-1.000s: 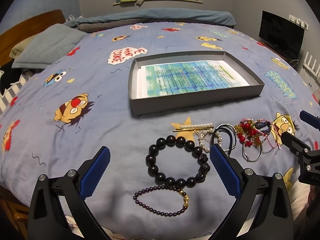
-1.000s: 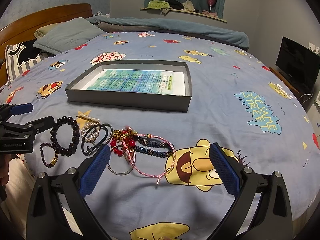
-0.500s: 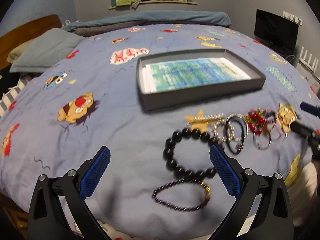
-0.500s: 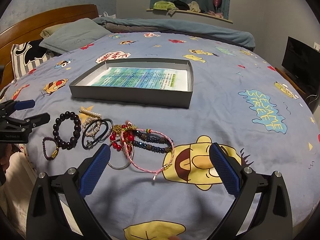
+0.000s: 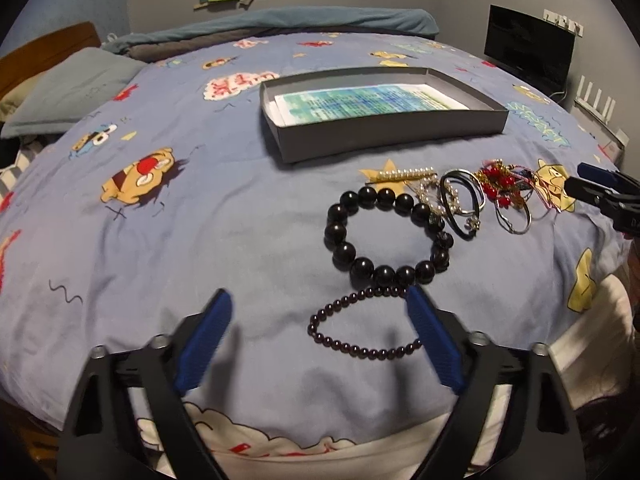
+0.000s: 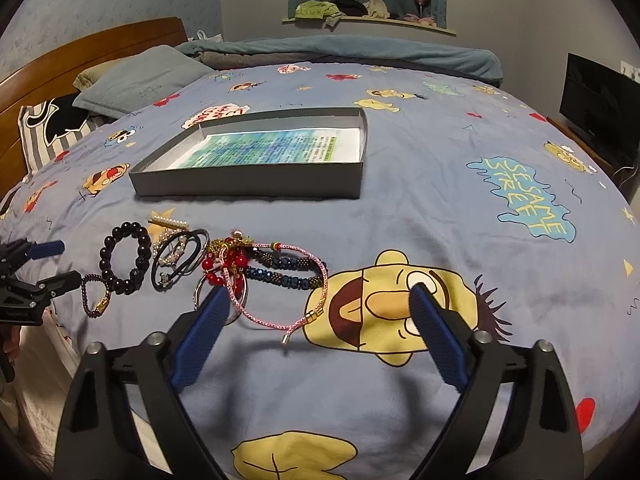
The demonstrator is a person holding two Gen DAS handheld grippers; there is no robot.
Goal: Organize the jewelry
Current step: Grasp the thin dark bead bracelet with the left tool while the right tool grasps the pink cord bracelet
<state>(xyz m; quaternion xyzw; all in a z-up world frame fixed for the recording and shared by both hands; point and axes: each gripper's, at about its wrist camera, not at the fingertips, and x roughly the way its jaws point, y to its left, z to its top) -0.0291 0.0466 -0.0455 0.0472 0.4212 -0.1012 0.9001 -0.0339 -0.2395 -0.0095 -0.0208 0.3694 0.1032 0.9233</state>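
Observation:
A row of jewelry lies on the blue cartoon bedspread: a small dark bead bracelet [image 5: 362, 324], a large black bead bracelet [image 5: 386, 236], a pearl hair clip [image 5: 404, 175], black and silver rings [image 5: 464, 200], a red bead cluster [image 5: 500, 184] and a pink cord bracelet [image 6: 280, 284]. A grey shallow box [image 5: 392, 136] with a printed sheet sits beyond them. My left gripper [image 5: 318, 340] is open, its right finger beside the small bracelet. My right gripper [image 6: 318, 332] is open, near the pink cord bracelet.
Pillows [image 6: 136, 80] and a wooden headboard [image 6: 80, 60] are at the far left. A folded blanket [image 5: 280, 28] lies along the far side. A dark screen [image 5: 528, 56] stands at the right. The bed's near edge is just below the grippers.
My left gripper has shifted left and closer to the bed, so the jewelry now sits right of centre. My right gripper has moved forward toward the pink cord bracelet.

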